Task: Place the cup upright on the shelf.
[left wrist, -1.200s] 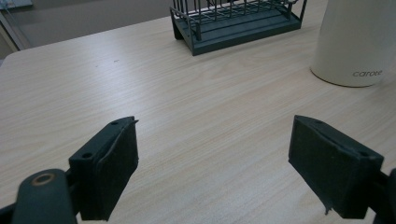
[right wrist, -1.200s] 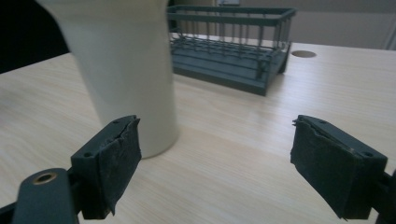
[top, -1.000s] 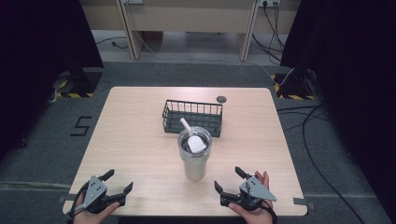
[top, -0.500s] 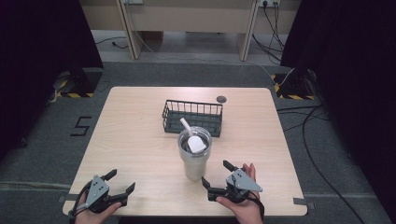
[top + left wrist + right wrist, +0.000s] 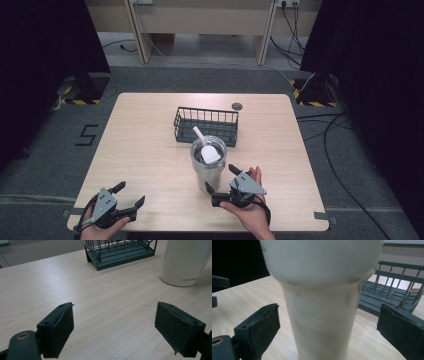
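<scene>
Rightward no longer, the right gripper (image 5: 220, 186) has slid in beside the tumbler (image 5: 207, 162), jaws wide around its base; likely a grasp next; left gripper (image 5: 123, 198) idles, wide.

High view overhead; tool views near tumbler (image 5: 319, 305).

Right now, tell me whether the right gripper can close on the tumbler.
Probably yes: the right gripper is open beside the tumbler, whose body stands between its spread jaws, with nothing in between.
</scene>
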A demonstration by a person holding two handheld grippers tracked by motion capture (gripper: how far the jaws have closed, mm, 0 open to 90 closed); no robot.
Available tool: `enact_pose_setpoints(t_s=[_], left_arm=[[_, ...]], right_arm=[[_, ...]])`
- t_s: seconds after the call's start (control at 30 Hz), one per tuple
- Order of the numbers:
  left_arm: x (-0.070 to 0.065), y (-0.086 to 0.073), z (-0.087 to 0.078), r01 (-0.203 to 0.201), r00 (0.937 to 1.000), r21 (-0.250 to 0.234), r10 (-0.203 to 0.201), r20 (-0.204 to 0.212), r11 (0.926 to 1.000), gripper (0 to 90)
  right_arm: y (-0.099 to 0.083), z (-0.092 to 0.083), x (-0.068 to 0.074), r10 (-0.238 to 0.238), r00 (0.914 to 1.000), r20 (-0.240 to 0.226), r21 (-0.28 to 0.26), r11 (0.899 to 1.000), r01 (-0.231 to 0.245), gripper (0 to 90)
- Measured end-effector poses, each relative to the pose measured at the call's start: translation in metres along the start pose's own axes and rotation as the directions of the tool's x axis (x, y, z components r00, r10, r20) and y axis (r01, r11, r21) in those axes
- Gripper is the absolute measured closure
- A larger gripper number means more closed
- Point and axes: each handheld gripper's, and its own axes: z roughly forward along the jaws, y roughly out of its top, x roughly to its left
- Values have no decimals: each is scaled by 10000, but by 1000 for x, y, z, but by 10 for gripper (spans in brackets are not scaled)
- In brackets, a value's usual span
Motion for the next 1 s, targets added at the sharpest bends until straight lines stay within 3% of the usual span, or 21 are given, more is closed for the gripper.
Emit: enact_pose_setpoints(t_s=[0.27,0.57,1.0], left_arm=[[1,1,-1,-30,10000,-42,31,51,10000,151],[1,1,-2,-26,9998,-97,28,183,9999,151],[1,3,-3,-55,9996,-148,59,271,9999,152]], right_arm=[[2,18,2,-11,9998,-180,48,10000,12,36],[1,35,3,5,10000,-66,34,10000,-4,63],[0,42,4,-192,9998,-63,-130,9997,192,95]])
